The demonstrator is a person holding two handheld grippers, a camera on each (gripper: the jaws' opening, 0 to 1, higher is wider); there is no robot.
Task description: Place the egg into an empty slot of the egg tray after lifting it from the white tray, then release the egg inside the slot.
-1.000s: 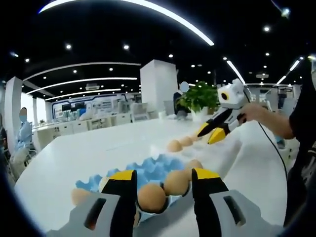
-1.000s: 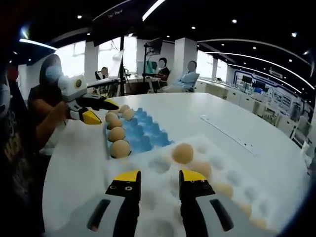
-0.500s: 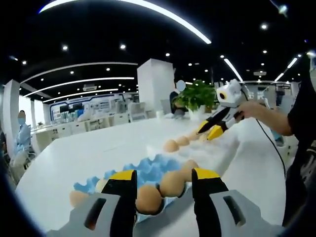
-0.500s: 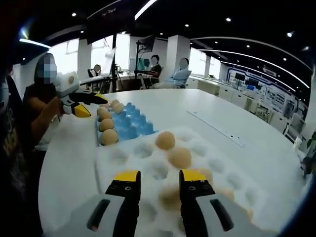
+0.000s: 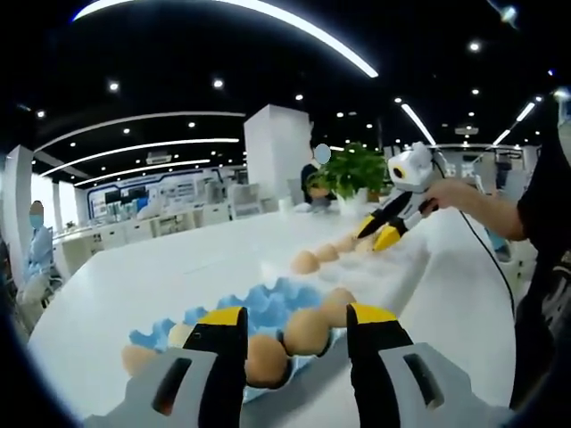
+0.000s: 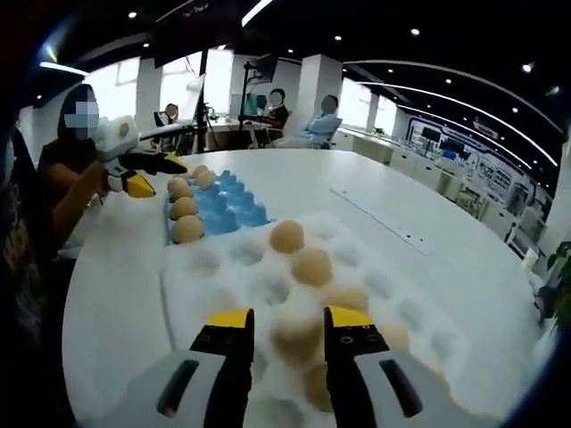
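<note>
Brown egg [image 6: 297, 337] sits in the white tray [image 6: 205, 276], framed between the spread jaws of the right gripper [image 6: 287, 323], which is open around it but whether touching it cannot be told. More eggs lie in neighbouring hollows. Beyond, the blue egg tray [image 6: 227, 203] holds a row of eggs along its near edge. The left gripper [image 5: 294, 319] hovers open above that egg tray [image 5: 268, 308], holding nothing. Both trays rest on the white surface [image 6: 107, 294].

Two low, opposed views across one shared table [image 5: 134, 276].
</note>
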